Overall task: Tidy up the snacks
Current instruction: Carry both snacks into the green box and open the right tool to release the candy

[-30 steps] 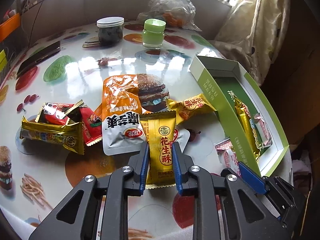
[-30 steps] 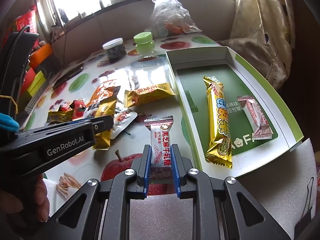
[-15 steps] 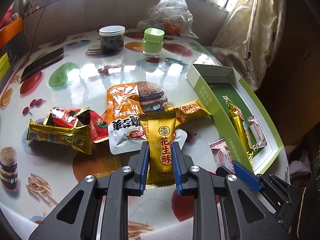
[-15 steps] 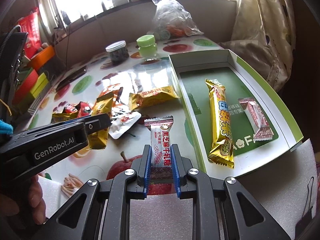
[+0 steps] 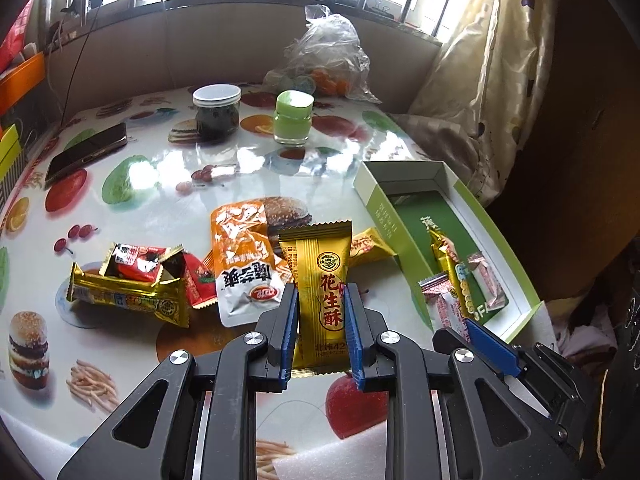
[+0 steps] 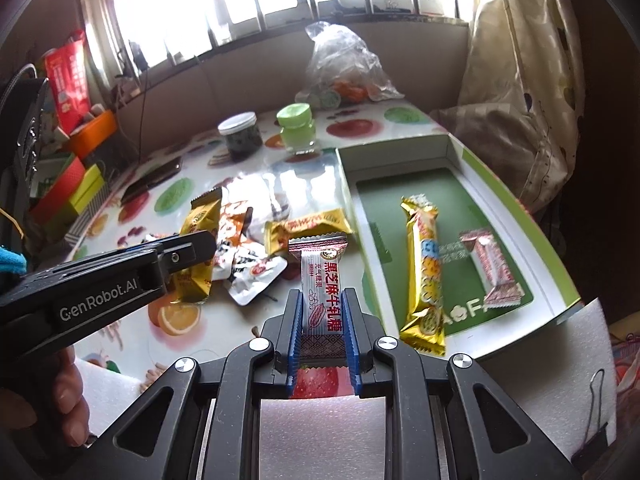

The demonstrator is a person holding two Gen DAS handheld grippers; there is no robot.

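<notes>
My left gripper (image 5: 321, 300) is shut on a gold peanut-candy packet (image 5: 320, 280) and holds it above the table. My right gripper (image 6: 322, 312) is shut on a white and red sesame-candy packet (image 6: 322, 280), lifted just left of the green and white box (image 6: 560, 280). The box holds a long gold bar (image 6: 424, 268) and a pink candy (image 6: 494, 268). The left gripper also shows in the right wrist view (image 6: 188, 256). Loose snacks lie on the table: an orange and white pouch (image 5: 244, 264), a gold bar (image 5: 128, 300), red packets (image 5: 140, 260) and a small gold packet (image 6: 304, 226).
At the back of the table stand a dark jar (image 5: 217, 112), a green jar (image 5: 293, 118), a clear plastic bag (image 5: 328, 60) and a phone (image 5: 86, 152). A curtain (image 5: 480, 80) hangs at the right. White foam padding (image 6: 552, 360) lines the near edge.
Both grippers have risen with their packets still gripped. The table and loose snacks look farther below than before.
</notes>
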